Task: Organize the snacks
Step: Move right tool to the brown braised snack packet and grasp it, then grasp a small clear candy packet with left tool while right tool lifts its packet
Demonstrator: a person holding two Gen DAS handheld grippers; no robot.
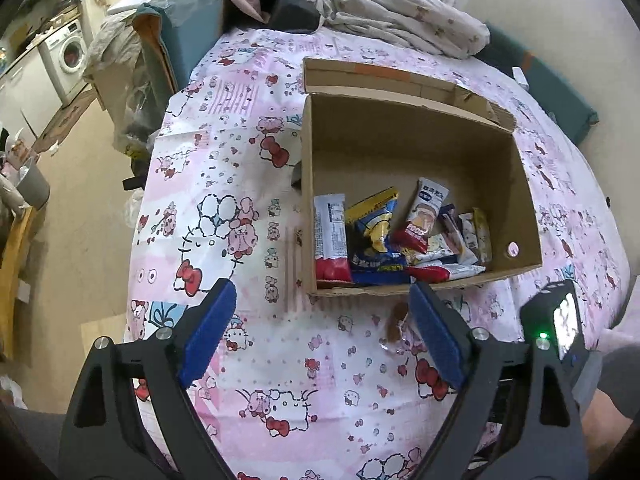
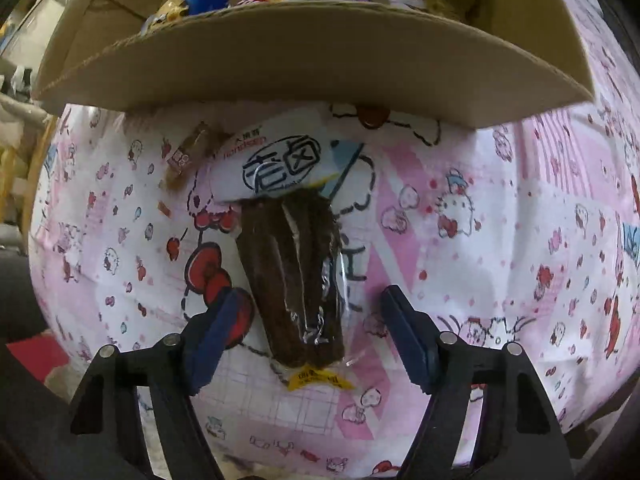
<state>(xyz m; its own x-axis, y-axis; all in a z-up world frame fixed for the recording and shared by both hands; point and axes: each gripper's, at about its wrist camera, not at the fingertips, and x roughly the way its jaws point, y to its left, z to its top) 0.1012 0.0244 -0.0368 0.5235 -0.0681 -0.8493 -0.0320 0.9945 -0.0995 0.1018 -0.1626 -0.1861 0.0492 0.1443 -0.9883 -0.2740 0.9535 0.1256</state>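
An open cardboard box (image 1: 524, 200) stands on the Hello Kitty cloth and holds several snack packets (image 1: 384, 236) along its near side. My left gripper (image 1: 322, 300) is open and empty, hovering above the cloth just before the box. A small brown snack (image 1: 396, 320) lies on the cloth near its right finger. In the right wrist view, a clear packet of dark brown snack (image 2: 296, 276) with a white label lies before the box's near wall (image 2: 304, 64). My right gripper (image 2: 310, 300) is open with a finger on either side of the packet's near end. A small brown candy (image 2: 192, 152) lies left of it.
The table's left edge drops to the floor (image 1: 80, 240). Bedding and cloths (image 1: 400, 12) are piled beyond the box. A washing machine (image 1: 68, 56) stands at far left. The other gripper's body (image 1: 560, 320) shows at right.
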